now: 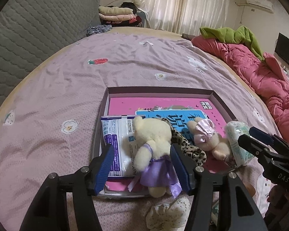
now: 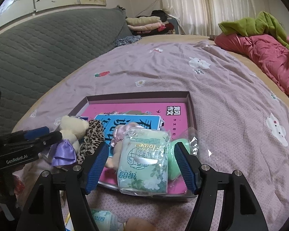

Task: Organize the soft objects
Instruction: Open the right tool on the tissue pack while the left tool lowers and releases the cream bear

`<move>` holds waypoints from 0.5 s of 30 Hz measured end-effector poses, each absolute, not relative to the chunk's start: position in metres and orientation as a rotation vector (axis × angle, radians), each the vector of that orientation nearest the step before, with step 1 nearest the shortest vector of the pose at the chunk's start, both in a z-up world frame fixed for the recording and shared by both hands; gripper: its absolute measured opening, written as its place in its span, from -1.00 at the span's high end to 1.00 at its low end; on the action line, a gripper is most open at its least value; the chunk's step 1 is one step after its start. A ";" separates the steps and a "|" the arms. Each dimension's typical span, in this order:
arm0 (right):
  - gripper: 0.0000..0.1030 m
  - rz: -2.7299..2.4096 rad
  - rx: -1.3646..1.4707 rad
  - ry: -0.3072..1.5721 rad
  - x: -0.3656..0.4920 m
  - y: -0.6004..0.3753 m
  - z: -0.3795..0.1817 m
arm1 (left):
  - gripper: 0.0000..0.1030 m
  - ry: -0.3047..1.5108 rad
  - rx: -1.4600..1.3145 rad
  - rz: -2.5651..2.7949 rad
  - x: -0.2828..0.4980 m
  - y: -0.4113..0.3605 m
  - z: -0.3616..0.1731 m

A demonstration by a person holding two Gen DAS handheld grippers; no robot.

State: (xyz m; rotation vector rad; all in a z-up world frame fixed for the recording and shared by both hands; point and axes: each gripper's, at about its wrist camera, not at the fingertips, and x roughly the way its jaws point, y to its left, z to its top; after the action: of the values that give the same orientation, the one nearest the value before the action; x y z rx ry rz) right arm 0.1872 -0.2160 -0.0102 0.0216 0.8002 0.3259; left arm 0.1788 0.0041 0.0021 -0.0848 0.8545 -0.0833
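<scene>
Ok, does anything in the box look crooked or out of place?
Yes. The bear hangs over the box's near edge, legs outside on the bed. The tissue pack also juts past that rim instead of lying flat inside.

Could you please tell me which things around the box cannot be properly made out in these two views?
- Floral fabric item, left wrist view: cut off by the bottom edge and the left claw; identity unclear.
- Green soft item, right wrist view: mostly hidden behind the tissue pack.
- Second pack, right wrist view: cut off by the bottom edge.
</scene>
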 end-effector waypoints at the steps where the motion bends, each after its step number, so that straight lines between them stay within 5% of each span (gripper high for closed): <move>1: -0.40 0.325 0.021 0.800 0.187 -0.216 -0.010 | -0.16 0.856 -0.085 -0.085 0.178 0.003 0.003; 15: -0.41 0.331 -0.003 0.785 0.182 -0.217 -0.006 | -0.16 0.849 -0.095 -0.108 0.167 -0.008 0.016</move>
State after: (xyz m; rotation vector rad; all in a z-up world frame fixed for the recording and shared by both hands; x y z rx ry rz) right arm 0.1824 -0.2167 -0.0058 -0.0030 0.7851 0.3306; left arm 0.1671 -0.0082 0.0156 -0.0954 0.8493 -0.1076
